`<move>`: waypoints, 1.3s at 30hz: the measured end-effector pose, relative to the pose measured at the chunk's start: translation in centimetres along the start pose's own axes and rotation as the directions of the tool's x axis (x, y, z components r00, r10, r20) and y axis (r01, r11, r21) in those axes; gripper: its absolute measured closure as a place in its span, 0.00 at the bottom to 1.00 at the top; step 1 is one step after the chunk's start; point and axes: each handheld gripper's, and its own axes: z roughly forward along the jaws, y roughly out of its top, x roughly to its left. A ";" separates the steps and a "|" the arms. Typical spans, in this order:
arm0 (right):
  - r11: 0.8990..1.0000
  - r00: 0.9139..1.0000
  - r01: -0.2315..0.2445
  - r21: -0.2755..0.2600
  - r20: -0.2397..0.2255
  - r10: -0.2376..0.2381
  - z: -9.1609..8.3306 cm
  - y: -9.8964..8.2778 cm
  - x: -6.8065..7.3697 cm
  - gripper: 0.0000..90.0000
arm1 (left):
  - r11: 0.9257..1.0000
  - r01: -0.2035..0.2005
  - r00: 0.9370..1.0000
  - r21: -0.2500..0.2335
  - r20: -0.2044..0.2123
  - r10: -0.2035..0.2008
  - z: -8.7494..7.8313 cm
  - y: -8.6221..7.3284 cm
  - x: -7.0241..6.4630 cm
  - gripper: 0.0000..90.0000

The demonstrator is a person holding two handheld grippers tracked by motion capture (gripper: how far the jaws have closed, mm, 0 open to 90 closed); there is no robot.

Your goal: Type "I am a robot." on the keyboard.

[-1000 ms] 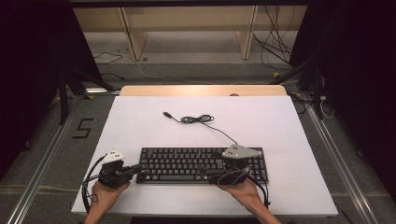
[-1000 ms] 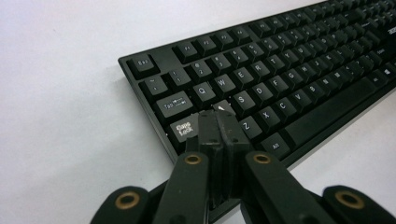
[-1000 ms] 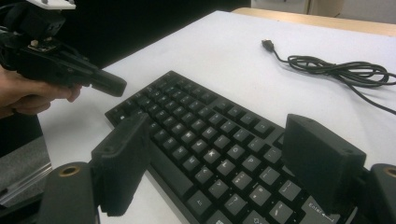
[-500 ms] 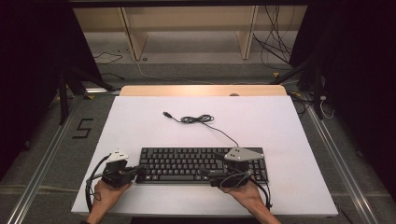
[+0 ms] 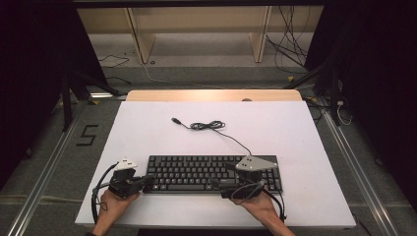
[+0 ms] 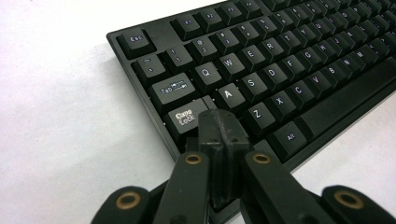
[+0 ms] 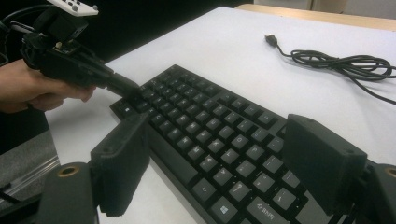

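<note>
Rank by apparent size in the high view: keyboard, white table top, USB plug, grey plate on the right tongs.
1. white table top
2. keyboard
3. grey plate on the right tongs, though nearer the camera
4. USB plug

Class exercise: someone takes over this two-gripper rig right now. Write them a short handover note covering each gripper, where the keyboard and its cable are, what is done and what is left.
Left gripper: jaws shut, nothing between them, tips at the lower left corner keys of the keyboard, by Caps Lock.
Right gripper: jaws open, hovering over the keyboard's right part, holding nothing.
Keyboard: flat on the white table, near the front edge.
Cable: loosely coiled behind the keyboard, its plug lying free on the table.
Done: both grippers are at the keyboard.
Left: seemingly the key pressing or moving itself; the cable is unplugged.
</note>
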 end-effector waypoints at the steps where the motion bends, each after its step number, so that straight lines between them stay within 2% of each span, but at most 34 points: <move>1: 1.000 1.000 0.000 0.000 0.000 0.000 0.0 0.0 0.0 0.27 | 1.000 0.000 1.000 0.000 0.000 0.000 0.0 0.0 0.0 0.99; 9: 1.000 1.000 0.002 0.003 -0.002 -0.002 0.0 0.0 0.1 0.27 | 1.000 -0.018 1.000 0.000 -0.006 0.018 -0.1 0.1 -0.3 0.99; 13: 1.000 1.000 0.000 -0.001 0.000 0.000 0.0 0.0 0.0 0.27 | 0.999 -0.018 1.000 -0.042 -0.005 0.017 -0.5 0.3 -0.6 0.98; 16: 1.000 1.000 -0.001 0.000 -0.002 0.001 0.1 0.0 0.0 0.27 | 0.995 -0.025 1.000 -0.092 0.002 0.025 -1.2 0.5 -0.7 0.95; 19: 1.000 1.000 0.000 -0.001 0.000 0.000 0.1 0.0 0.0 0.27 | 0.993 -0.020 1.000 -0.116 0.005 0.021 -1.4 0.5 -0.8 0.93; 20: 1.000 1.000 0.000 -0.001 0.000 0.000 0.1 0.0 0.1 0.27 | 0.992 -0.021 1.000 -0.124 0.005 0.022 -1.4 0.6 -0.9 0.88; 23: 1.000 1.000 0.001 -0.003 0.000 -0.001 0.2 0.0 0.1 0.27 | 0.989 -0.014 1.000 -0.149 0.023 0.017 -1.6 0.6 -1.0 0.83; 24: 1.000 1.000 0.001 -0.001 0.000 -0.001 0.2 0.0 0.1 0.27 | 0.988 -0.009 1.000 -0.156 0.029 0.013 -1.6 0.6 -1.1 0.76; 27: 1.000 1.000 0.001 0.000 0.000 -0.001 0.3 0.0 0.1 0.27 | 0.983 -0.002 0.998 -0.181 0.056 0.012 -1.8 0.6 -1.3 0.73; 28: 1.000 1.000 0.002 0.001 -0.001 -0.002 0.4 0.0 0.1 0.27 | 0.982 0.000 0.998 -0.190 0.061 0.011 -1.8 0.7 -1.3 0.65; 29: 1.000 1.000 0.002 0.001 -0.001 -0.002 0.4 0.0 0.1 0.27 | 0.981 0.002 0.998 -0.195 0.064 0.010 -1.9 0.7 -1.4 0.65; 30: 1.000 1.000 0.001 0.002 -0.001 -0.001 0.5 -0.1 0.2 0.27 | 0.979 0.006 0.998 -0.206 0.070 0.008 -1.9 0.7 -1.5 0.59; 31: 1.000 1.000 0.001 0.002 -0.001 -0.001 0.5 -0.1 0.2 0.27 | 0.977 0.009 0.997 -0.213 0.075 0.007 -2.0 0.8 -1.5 0.59; 32: 1.000 1.000 0.002 0.002 -0.002 -0.002 0.5 -0.1 0.2 0.27 | 0.975 0.014 0.997 -0.223 0.081 0.004 -2.0 0.8 -1.6 0.52; 33: 1.000 1.000 0.002 0.002 -0.002 -0.002 0.5 -0.1 0.2 0.27 | 0.972 0.020 0.996 -0.233 0.088 0.001 -2.1 0.8 -1.6 0.52; 34: 1.000 1.000 0.003 0.001 -0.003 -0.003 0.6 -0.1 0.2 0.27 | 0.970 0.027 0.995 -0.241 0.097 -0.004 -2.1 0.8 -1.7 0.46; 37: 1.000 1.000 0.005 0.001 -0.004 -0.005 0.7 -0.1 0.2 0.27 | 0.962 0.027 0.994 -0.270 0.109 0.002 -2.4 0.8 -1.8 0.41; 38: 1.000 1.000 0.003 0.003 -0.006 -0.003 0.9 0.0 0.3 0.27 | 0.956 0.031 0.994 -0.292 0.112 0.001 -2.5 0.9 -2.0 0.38; 39: 1.000 1.000 0.003 0.003 -0.006 -0.003 0.9 0.0 0.3 0.27 | 0.956 0.031 0.994 -0.292 0.112 0.001 -2.5 0.9 -2.0 0.38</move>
